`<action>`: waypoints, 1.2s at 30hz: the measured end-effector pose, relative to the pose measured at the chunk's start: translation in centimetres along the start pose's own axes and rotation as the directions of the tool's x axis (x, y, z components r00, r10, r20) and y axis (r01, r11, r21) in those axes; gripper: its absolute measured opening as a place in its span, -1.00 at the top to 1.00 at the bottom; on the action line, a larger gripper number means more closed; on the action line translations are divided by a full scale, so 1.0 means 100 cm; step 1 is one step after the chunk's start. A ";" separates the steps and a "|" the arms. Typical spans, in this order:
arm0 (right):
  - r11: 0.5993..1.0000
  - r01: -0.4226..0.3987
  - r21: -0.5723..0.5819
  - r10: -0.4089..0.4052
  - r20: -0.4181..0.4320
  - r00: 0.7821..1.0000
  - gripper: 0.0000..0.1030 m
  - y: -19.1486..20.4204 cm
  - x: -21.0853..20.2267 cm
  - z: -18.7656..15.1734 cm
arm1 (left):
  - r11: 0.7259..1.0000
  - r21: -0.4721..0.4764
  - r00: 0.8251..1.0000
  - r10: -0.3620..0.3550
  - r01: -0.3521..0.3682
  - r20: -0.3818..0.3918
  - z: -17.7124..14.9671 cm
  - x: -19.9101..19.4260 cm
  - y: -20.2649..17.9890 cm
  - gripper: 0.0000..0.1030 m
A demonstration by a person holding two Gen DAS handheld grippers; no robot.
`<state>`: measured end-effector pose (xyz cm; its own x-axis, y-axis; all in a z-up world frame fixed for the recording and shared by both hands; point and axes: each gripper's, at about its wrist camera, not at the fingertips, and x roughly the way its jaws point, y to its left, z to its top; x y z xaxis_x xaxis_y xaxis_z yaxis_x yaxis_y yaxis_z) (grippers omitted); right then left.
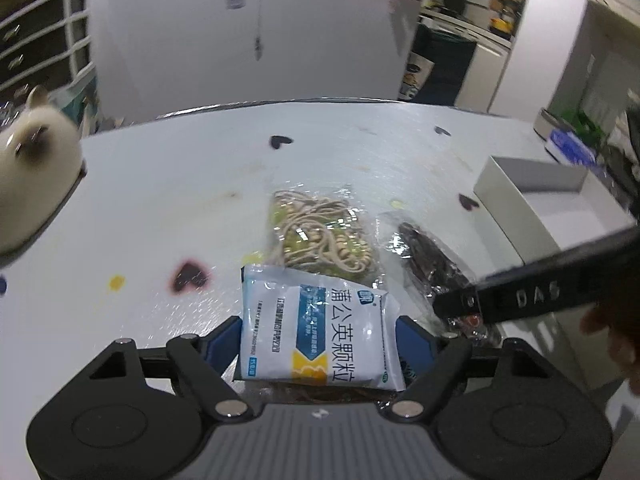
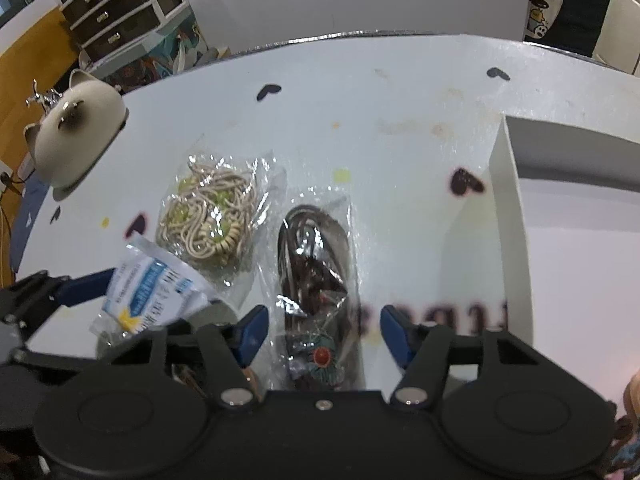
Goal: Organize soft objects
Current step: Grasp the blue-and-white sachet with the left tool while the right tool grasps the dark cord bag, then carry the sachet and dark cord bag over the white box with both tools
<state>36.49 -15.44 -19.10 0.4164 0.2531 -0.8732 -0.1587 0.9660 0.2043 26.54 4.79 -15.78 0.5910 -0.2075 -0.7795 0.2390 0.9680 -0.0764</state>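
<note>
A white and blue medicine sachet sits between the blue pads of my left gripper, which press on its two side edges. In the right wrist view the sachet hangs tilted just above the table. A clear bag of beige cord and green beads lies beyond it. To its right lies a clear bag with a dark cord necklace. My right gripper straddles that bag's near end, pointing down, its pads apart from the contents.
An open white box stands at the table's right. A cream cat-shaped figure sits at the left edge. The white table carries dark heart marks. Drawers and a wall lie behind.
</note>
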 end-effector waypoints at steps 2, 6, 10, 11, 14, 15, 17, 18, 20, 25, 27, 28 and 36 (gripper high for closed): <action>1.000 0.004 -0.010 -0.004 -0.013 1.000 -0.14 0.002 0.003 -0.002 | 0.999 -0.038 1.000 -0.006 0.006 -0.005 0.000 -0.003 0.007 -0.54; 0.999 0.030 -0.045 -0.030 -0.009 1.000 0.03 0.009 0.003 -0.007 | 0.994 -0.105 1.000 -0.016 0.015 -0.014 0.000 -0.005 0.018 -0.48; 0.996 0.044 -0.077 -0.044 0.002 0.999 0.29 0.013 0.000 -0.009 | 0.987 -0.160 0.999 -0.032 0.029 -0.018 0.000 -0.008 0.024 -0.46; 0.996 0.042 -0.082 -0.042 0.004 0.999 0.36 0.014 -0.001 -0.010 | 0.986 -0.163 0.999 -0.032 0.029 -0.017 0.000 -0.009 0.024 -0.46; 0.996 0.032 -0.082 -0.030 0.017 0.999 0.53 0.014 -0.006 -0.013 | 0.985 -0.168 0.999 -0.031 0.029 -0.011 0.000 -0.013 0.024 -0.45; 0.996 0.030 -0.085 -0.028 0.022 0.999 0.56 0.015 -0.008 -0.013 | 0.985 -0.170 0.999 -0.032 0.030 -0.008 0.001 -0.014 0.024 -0.45; 0.995 0.028 -0.092 -0.025 0.034 0.999 0.56 0.017 -0.013 -0.015 | 0.984 -0.177 0.999 -0.033 0.032 0.000 0.001 -0.019 0.023 -0.45; 0.995 0.029 -0.094 -0.025 0.042 0.999 0.56 0.018 -0.016 -0.016 | 0.983 -0.179 0.999 -0.032 0.033 0.005 0.002 -0.020 0.023 -0.45; 0.995 0.025 -0.093 -0.019 0.062 0.998 0.57 0.020 -0.025 -0.018 | 0.982 -0.187 0.999 -0.030 0.032 0.015 0.002 -0.026 0.022 -0.45; 0.996 0.013 -0.087 -0.003 0.120 0.993 0.56 0.023 -0.051 -0.023 | 0.975 -0.220 0.999 -0.018 0.027 0.044 0.003 -0.043 0.019 -0.44; 0.997 0.006 -0.083 0.006 0.145 0.989 0.56 0.023 -0.064 -0.025 | 0.972 -0.232 0.998 -0.012 0.025 0.057 0.004 -0.052 0.018 -0.44; 0.997 0.002 -0.080 0.010 0.157 0.987 0.56 0.023 -0.070 -0.026 | 0.971 -0.240 0.998 -0.009 0.025 0.066 0.004 -0.056 0.017 -0.44; 0.997 -0.027 -0.074 0.045 0.254 0.966 0.56 0.019 -0.116 -0.037 | 0.965 -0.261 0.991 0.011 0.025 0.136 0.008 -0.098 0.000 -0.44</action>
<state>28.04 -16.72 -10.18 0.6226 0.3018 -0.7220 -0.2354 0.9521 0.1951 21.34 6.69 -7.69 0.6932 -0.2139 -0.6883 0.0441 0.9658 -0.2557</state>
